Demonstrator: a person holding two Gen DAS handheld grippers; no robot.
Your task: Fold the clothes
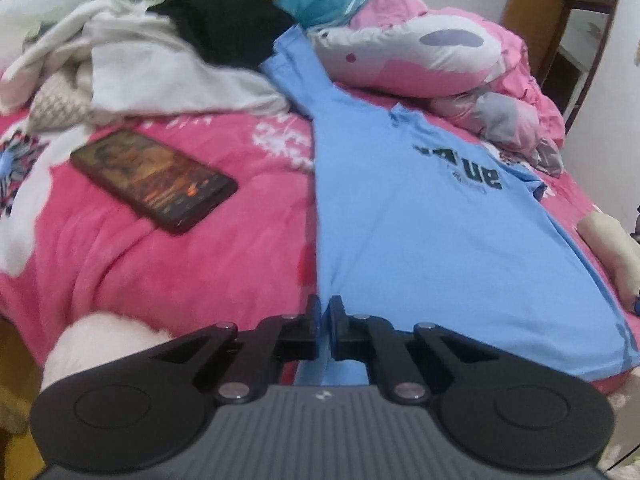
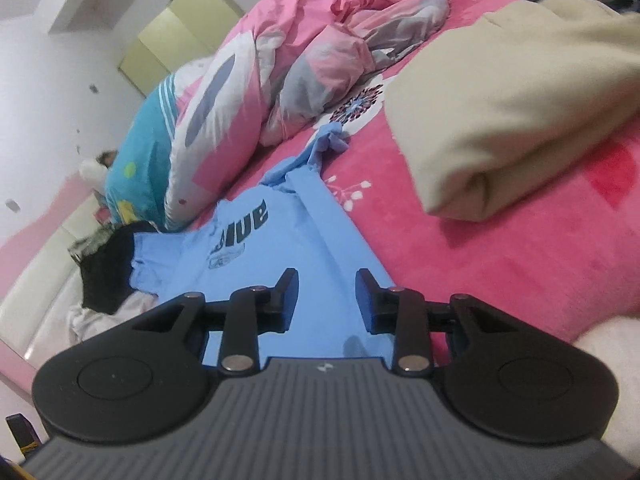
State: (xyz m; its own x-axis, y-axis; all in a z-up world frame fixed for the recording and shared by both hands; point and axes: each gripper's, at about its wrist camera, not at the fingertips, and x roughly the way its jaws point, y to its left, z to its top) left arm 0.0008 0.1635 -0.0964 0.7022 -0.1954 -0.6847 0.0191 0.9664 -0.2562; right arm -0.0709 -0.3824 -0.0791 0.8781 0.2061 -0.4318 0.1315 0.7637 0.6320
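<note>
Light blue cotton, a T-shirt (image 1: 420,240) with dark lettering across the chest, lies spread over the pink bedspread (image 1: 180,272), its hem toward the near edge of the bed and one sleeve reaching up toward the heap of clothes at the back. The left gripper (image 1: 324,312) sits right at the shirt's near left hem, its jaws drawn almost together with a sliver of blue cloth pinched between them. The right gripper (image 2: 326,284) hangs over the other side of the same shirt, jaws standing apart with only flat blue fabric showing in the gap; whether the tips touch the cloth I cannot tell.

A dark phone (image 1: 154,180) with a lit screen rests on the bedspread to the left of the shirt, well apart from it. Behind it a white garment (image 1: 152,76) and a black garment (image 1: 236,28) are piled together, the black one touching the shirt's far sleeve. A crumpled pink duvet (image 2: 320,60) lies bunched along the far side. A folded beige garment (image 2: 500,112) sits on the bedspread to the right of the shirt.
</note>
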